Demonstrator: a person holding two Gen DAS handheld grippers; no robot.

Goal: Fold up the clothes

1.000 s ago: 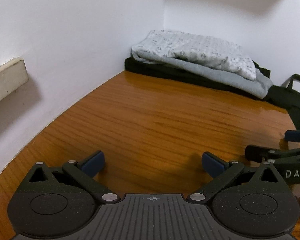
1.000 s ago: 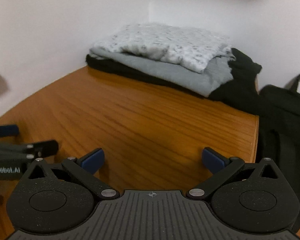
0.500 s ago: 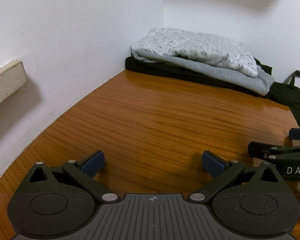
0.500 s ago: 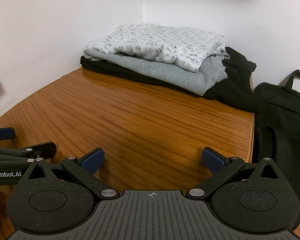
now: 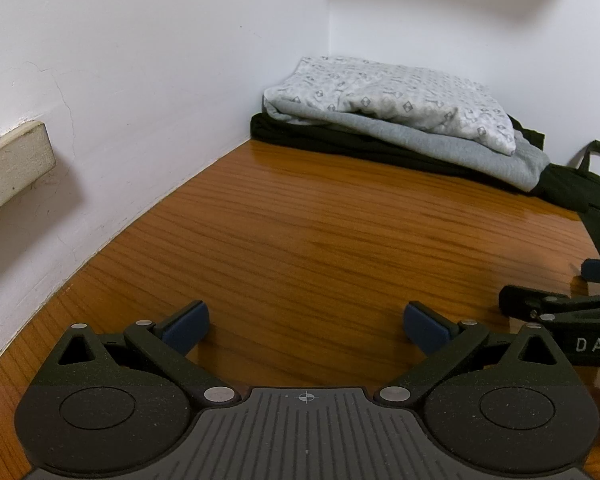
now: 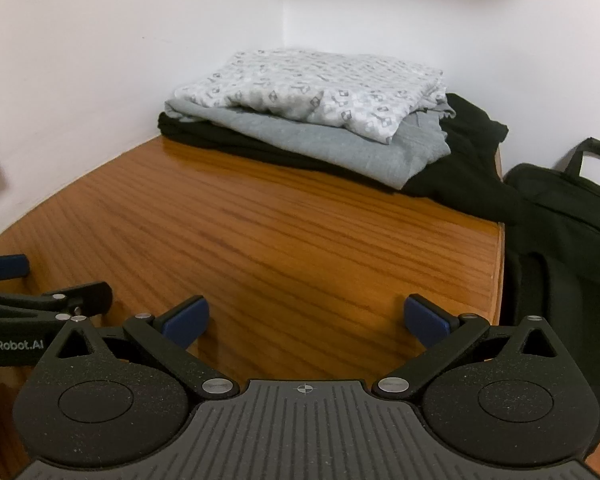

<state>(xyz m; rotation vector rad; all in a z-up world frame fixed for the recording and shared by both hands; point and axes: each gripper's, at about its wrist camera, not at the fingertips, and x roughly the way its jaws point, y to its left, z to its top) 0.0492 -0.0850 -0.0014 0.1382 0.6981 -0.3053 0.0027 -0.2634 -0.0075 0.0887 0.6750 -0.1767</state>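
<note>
Your stack of folded clothes sits in the far corner of the glossy brown wooden worktop: a white patterned garment on top, a grey one under it, black fabric at the bottom. Your left gripper and right gripper hover side by side over the near edge, jaws spread wide, holding nothing. A black bag stands off the right edge.

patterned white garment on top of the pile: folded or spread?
Folded. The patterned white garment lies as a compact doubled rectangle atop the grey garment, layered edges showing at its right end.
</note>
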